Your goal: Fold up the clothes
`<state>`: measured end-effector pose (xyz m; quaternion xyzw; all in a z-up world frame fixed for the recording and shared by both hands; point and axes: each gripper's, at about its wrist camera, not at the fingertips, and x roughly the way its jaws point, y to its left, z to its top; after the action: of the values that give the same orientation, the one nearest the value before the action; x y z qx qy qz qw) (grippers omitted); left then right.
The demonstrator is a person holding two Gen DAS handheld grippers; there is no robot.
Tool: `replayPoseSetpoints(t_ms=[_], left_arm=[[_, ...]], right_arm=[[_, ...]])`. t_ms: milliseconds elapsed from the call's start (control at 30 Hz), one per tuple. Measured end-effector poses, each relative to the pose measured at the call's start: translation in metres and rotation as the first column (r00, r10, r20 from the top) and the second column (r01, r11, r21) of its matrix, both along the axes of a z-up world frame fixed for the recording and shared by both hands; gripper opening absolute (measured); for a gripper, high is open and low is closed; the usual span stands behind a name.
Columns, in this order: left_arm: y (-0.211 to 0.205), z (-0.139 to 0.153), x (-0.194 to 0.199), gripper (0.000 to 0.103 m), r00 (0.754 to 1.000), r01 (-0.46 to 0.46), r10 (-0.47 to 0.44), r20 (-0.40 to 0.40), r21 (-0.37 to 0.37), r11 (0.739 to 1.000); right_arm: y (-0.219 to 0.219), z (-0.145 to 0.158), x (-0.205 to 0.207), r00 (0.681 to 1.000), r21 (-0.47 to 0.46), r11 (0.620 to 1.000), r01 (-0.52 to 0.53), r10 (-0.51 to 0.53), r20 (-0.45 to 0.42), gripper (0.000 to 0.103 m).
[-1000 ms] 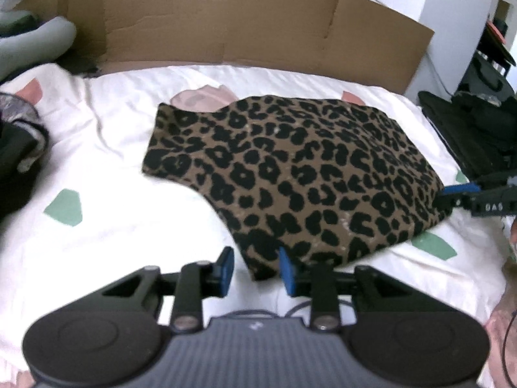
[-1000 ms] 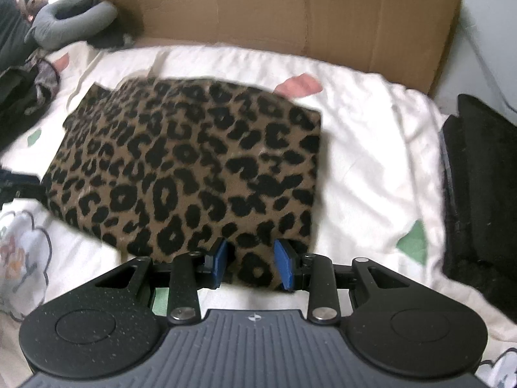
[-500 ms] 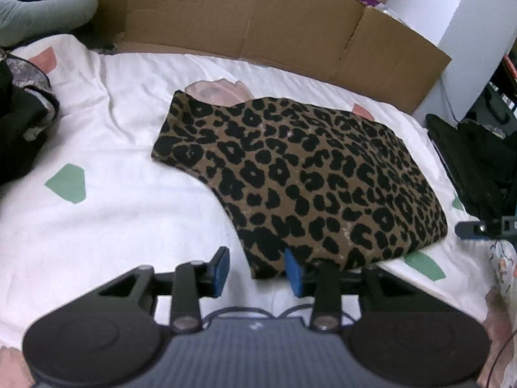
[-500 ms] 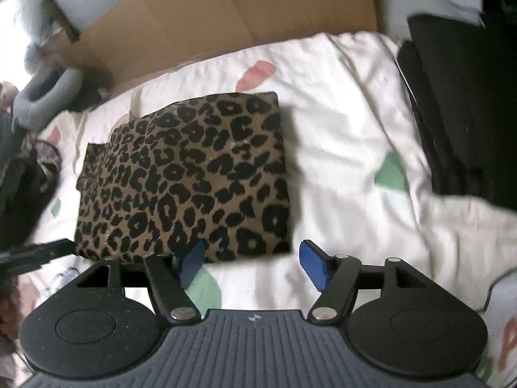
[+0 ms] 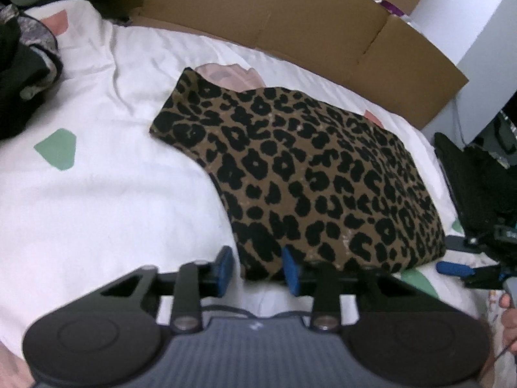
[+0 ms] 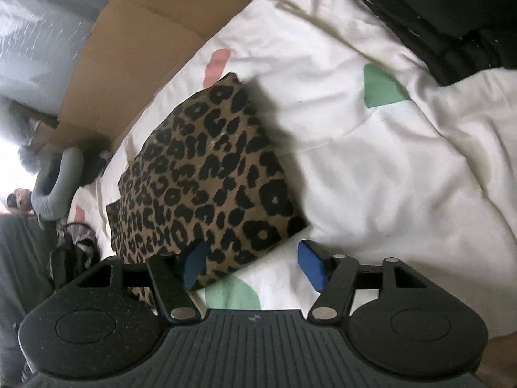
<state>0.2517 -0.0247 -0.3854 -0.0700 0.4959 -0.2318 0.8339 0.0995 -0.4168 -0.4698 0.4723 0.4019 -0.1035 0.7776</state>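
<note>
The leopard-print garment [image 5: 310, 174] lies folded into a thick rectangle on the white bed sheet [image 5: 97, 194], straight ahead of both tools, with the cardboard sheet [image 5: 290, 22] beyond it. The left hand-held gripper [image 5: 257, 266] has its jaws spread around the near corner of the garment, one blue pad just outside the edge and the other against the fold, not clenched. The right hand-held gripper [image 6: 253, 263] is also released, jaws wide, its left pad touching the near edge and its right pad over bare sheet.

The step in hand looks like the last fold or tidying of the bundle. To do it well, slide each lower pad under all the layers before closing, so no inner layer is left behind. Close both together, lift evenly, and carry the near edge away from the grippers to meet the far edge. The cloth is thick and springy, so press the crease flat afterwards
</note>
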Motion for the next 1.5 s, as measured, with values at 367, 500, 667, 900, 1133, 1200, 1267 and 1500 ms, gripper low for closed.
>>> replayPoseSetpoints(t_ms=[367, 500, 667, 900, 1133, 1200, 1267, 1500], left_arm=[[0.015, 0.007, -0.002, 0.025, 1.0, -0.008, 0.007, -0.012, -0.063, 0.998], [0.019, 0.008, -0.003, 0.03, 1.0, -0.017, 0.016, -0.02, -0.073, 0.997], [0.023, 0.007, -0.003, 0.04, 0.999, -0.042, 0.04, -0.024, -0.074, 0.996], [0.023, 0.005, -0.004, 0.044, 0.999, -0.027, 0.023, -0.035, -0.112, 0.993], [0.016, -0.009, -0.002, 0.045, 0.999, -0.014, 0.008, -0.042, -0.141, 0.99], [0.014, -0.012, 0.0, 0.038, 0.999, -0.006, -0.001, -0.046, -0.162, 0.987], [0.013, -0.013, 0.001, 0.038, 0.999, -0.008, -0.001, -0.049, -0.17, 0.986], [0.011, -0.023, 0.004, 0.043, 1.0, -0.007, 0.002, -0.029, -0.205, 0.979]], right_arm=[[-0.008, 0.001, -0.009, 0.999, 0.044, 0.999, 0.032, -0.034, 0.025, 0.027], [-0.01, -0.003, -0.012, 0.998, 0.097, 0.994, 0.045, -0.05, 0.048, 0.041], [-0.01, -0.01, -0.013, 0.997, 0.129, 0.99, 0.062, -0.068, 0.045, 0.052], [-0.017, -0.019, -0.016, 0.989, 0.188, 0.976, 0.114, -0.128, 0.067, 0.052], [-0.019, -0.031, -0.005, 0.981, 0.227, 0.963, 0.146, -0.171, 0.094, 0.05], [-0.02, -0.027, -0.004, 0.983, 0.209, 0.969, 0.134, -0.156, 0.095, 0.029], [-0.023, -0.021, -0.006, 0.981, 0.202, 0.972, 0.122, -0.148, 0.122, 0.029], [-0.022, -0.03, -0.002, 0.98, 0.257, 0.961, 0.102, -0.141, 0.137, 0.04]])
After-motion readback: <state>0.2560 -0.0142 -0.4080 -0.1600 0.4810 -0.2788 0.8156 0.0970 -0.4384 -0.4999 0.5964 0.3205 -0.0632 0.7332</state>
